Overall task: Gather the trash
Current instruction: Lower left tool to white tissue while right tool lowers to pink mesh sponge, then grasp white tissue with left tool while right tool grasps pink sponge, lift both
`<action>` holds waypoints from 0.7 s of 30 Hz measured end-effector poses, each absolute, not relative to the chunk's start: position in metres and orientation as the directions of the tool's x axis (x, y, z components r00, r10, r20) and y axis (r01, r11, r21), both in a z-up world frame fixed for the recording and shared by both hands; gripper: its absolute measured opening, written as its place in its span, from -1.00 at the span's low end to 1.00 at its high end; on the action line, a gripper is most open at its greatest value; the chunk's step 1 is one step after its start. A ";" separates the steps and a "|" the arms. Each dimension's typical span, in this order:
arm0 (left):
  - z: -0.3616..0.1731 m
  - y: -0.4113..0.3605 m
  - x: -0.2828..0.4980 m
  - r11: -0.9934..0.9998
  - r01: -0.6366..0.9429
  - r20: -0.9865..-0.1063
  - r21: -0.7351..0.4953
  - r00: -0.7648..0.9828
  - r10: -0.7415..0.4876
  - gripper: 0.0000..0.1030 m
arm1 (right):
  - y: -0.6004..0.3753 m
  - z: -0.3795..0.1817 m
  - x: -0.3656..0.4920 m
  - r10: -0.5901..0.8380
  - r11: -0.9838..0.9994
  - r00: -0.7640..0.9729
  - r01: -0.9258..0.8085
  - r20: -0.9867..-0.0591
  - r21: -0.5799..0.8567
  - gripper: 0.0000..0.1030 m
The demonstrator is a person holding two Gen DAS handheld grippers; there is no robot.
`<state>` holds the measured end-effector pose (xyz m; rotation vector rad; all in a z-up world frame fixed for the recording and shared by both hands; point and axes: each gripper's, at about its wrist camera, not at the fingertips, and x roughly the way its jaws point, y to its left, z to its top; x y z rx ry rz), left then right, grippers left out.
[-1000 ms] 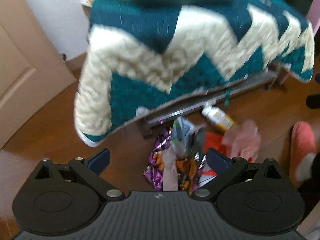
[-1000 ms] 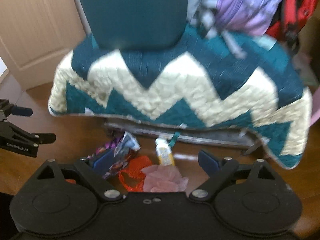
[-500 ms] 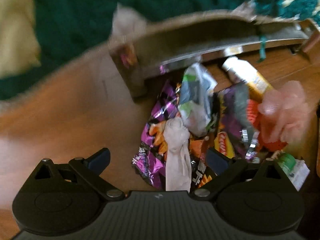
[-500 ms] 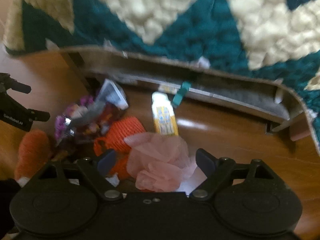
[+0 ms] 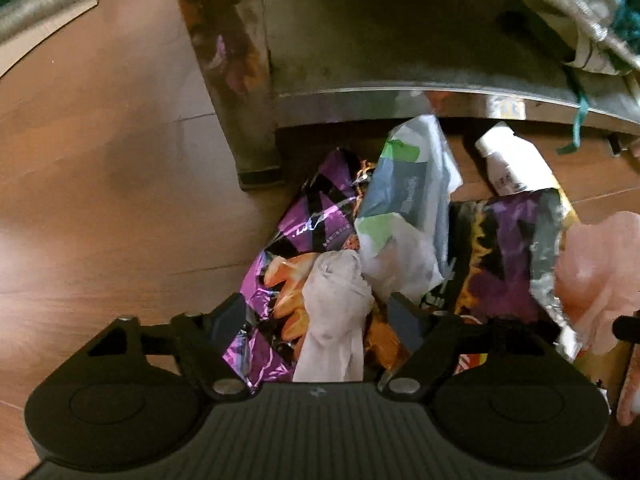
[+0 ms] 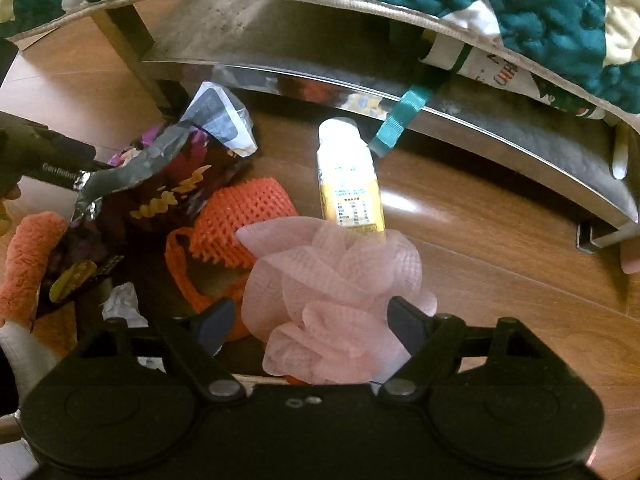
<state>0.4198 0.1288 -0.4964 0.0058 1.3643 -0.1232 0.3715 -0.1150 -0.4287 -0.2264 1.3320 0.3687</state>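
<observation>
A heap of trash lies on the wooden floor by a bed frame. In the left wrist view my left gripper [image 5: 316, 316] is open, its jaws on either side of a crumpled pale tissue [image 5: 334, 320] lying on a purple snack bag [image 5: 316, 216]. A white and green wrapper [image 5: 408, 200] and a white bottle [image 5: 514, 162] lie beyond. In the right wrist view my right gripper [image 6: 310, 322] is open around a pink foam net [image 6: 332, 300]. An orange foam net [image 6: 244, 212] and the bottle [image 6: 350, 182] lie just past it.
The metal bed frame [image 5: 400, 52] and its leg [image 5: 248, 120] stand right behind the heap, under a teal and cream quilt [image 6: 520, 8]. A teal ribbon [image 6: 404, 116] hangs from the frame. An orange slipper [image 6: 28, 260] sits at the left. The left gripper body [image 6: 44, 160] shows there too.
Both grippers have dropped low and moved in on the heap. The tissue now sits between the left jaws and the pink net between the right jaws.
</observation>
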 end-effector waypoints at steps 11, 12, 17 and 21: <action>-0.511 0.128 0.423 0.991 0.042 -0.980 -0.124 0.149 -0.129 -0.39 | -0.112 -0.449 0.380 0.064 0.924 0.191 -0.381 -0.980 -0.013 -0.03; -0.511 0.125 0.422 0.992 0.048 -0.981 -0.113 0.152 -0.119 -0.45 | -0.113 -0.449 0.380 0.055 0.924 0.192 -0.382 -0.980 -0.023 -0.22; -0.502 0.123 0.420 0.993 0.037 -0.983 -0.111 0.142 -0.116 -0.63 | -0.119 -0.442 0.376 0.034 0.920 0.212 -0.389 -0.977 -0.053 -0.82; -0.479 0.128 0.414 0.993 0.020 -0.981 -0.118 0.155 -0.120 -0.65 | -0.123 -0.423 0.369 0.030 0.917 0.240 -0.393 -0.970 -0.069 -0.90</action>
